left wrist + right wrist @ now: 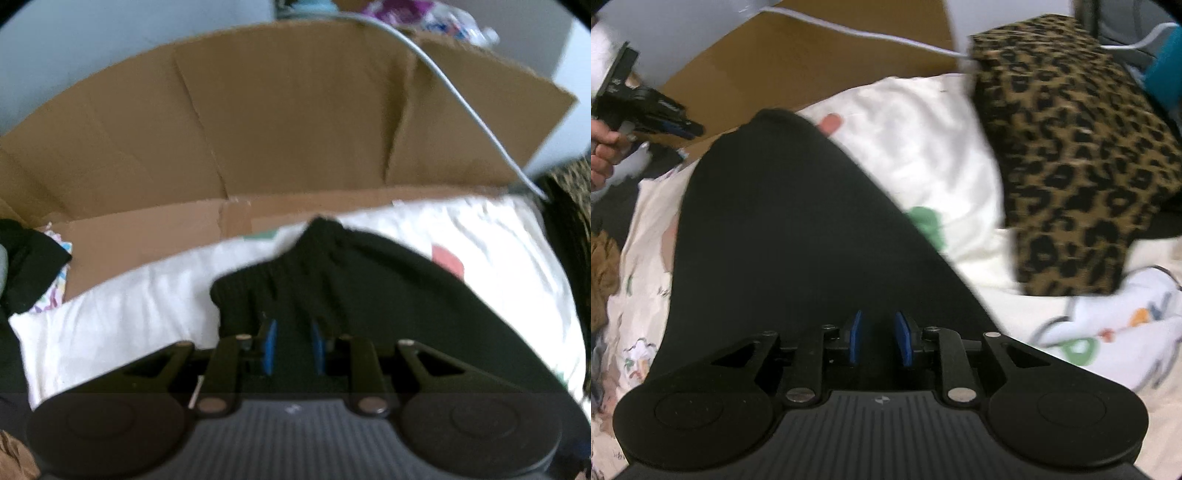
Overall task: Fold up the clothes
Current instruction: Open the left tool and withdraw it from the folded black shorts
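The left gripper (291,341) shows its 2 blue pads (270,345) a narrow gap apart, with the bunched edge of the black garment (369,288) draped over their tips; whether they pinch the cloth is hidden by the folds and blur. The right gripper (878,338) has a similar narrow gap between its pads, the same black cloth directly beneath them, and a grip cannot be told there either. The garment lies across a white printed sheet (129,314). Behind it stands a flattened cardboard sheet (288,110), crossed by a pale cable (476,114). A leopard-print cloth (1071,155) sits at the right, partly cut off. A person's hand (605,155) at the left edge holds the other gripper.
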